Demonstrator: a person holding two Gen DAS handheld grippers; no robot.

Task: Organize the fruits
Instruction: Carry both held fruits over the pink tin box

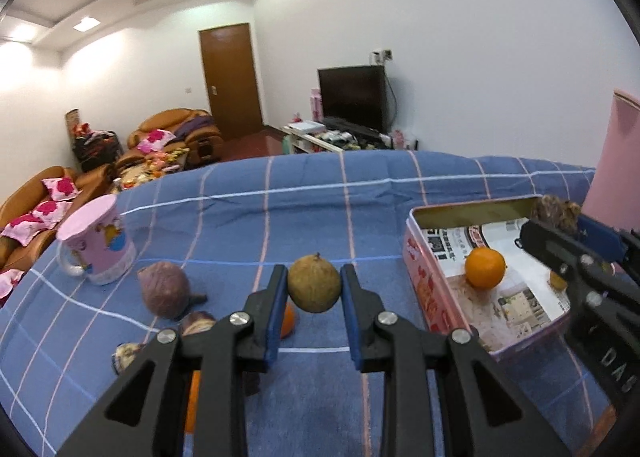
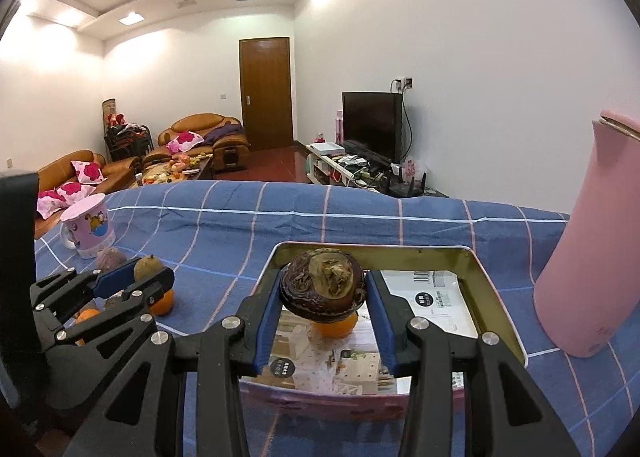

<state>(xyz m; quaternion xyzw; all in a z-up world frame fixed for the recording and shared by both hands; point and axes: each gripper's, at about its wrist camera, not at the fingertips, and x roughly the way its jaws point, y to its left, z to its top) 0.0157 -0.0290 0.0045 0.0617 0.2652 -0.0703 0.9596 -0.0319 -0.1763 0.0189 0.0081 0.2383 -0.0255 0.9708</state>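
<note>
Left gripper [image 1: 314,289] clenched on brown fruit [image 1: 314,283], lifted clear of cloth [image 1: 304,213]. Right gripper [image 2: 323,295] grasping dark wrinkled fruit [image 2: 322,289] above tin [image 2: 496,299]; orange [image 2: 336,327] below jaws. Risk judged: round fruit slipped from pads; dropped fruit struck on orange.

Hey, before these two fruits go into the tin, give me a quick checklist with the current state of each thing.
1. Left gripper clamped on the greenish-brown fruit: ok.
2. Right gripper clamped on the dark wrinkled fruit: ok.
3. Dark fruit over the open tin: ok.
4. Room in the tin beside the orange: ok.
5. Greenish-brown fruit over the tin: not ok, it is above the blue cloth.
6. Pink jug clear of the tin: ok.
</note>
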